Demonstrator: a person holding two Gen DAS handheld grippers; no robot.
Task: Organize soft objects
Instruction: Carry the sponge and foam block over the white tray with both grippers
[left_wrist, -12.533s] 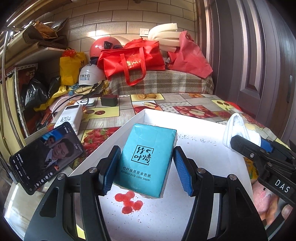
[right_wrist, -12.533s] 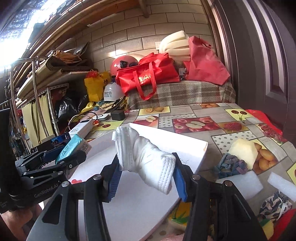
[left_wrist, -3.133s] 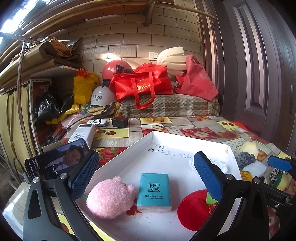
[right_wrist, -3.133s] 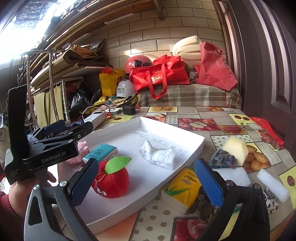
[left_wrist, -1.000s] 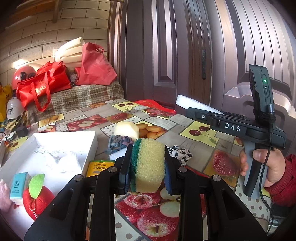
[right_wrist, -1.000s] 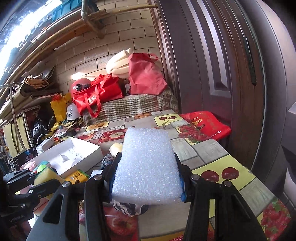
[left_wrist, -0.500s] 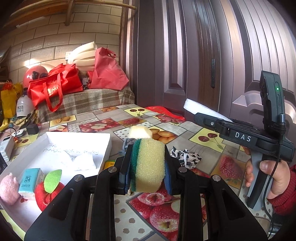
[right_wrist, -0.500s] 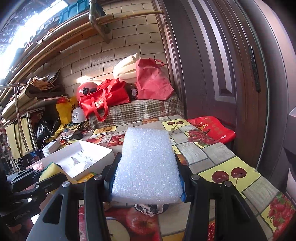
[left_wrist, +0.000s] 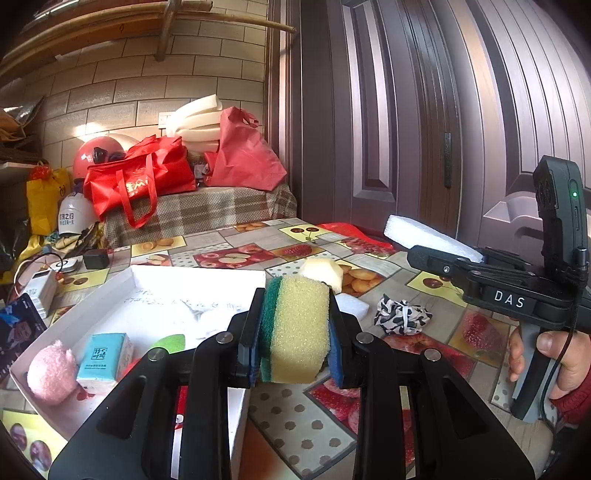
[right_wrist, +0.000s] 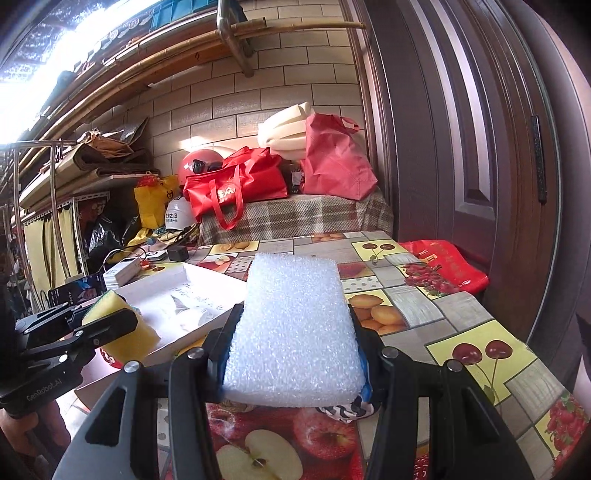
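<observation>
Left gripper (left_wrist: 295, 332) is clamped on a yellow sponge (left_wrist: 299, 328) with a green scouring face, held clear above the fruit-print tablecloth (left_wrist: 369, 435). Beyond and to the left lies a white tray (left_wrist: 192, 275) containing a pink plush ball (left_wrist: 51, 369), a teal tissue pack (left_wrist: 101, 356) and a crumpled white cloth (left_wrist: 216, 323). At right, a hand (left_wrist: 557, 365) grips the right gripper (left_wrist: 436, 254), closed on a white foam slab (left_wrist: 428, 238). A black-and-white patterned fabric (left_wrist: 400, 319) rests on the cloth between the two grippers.
</observation>
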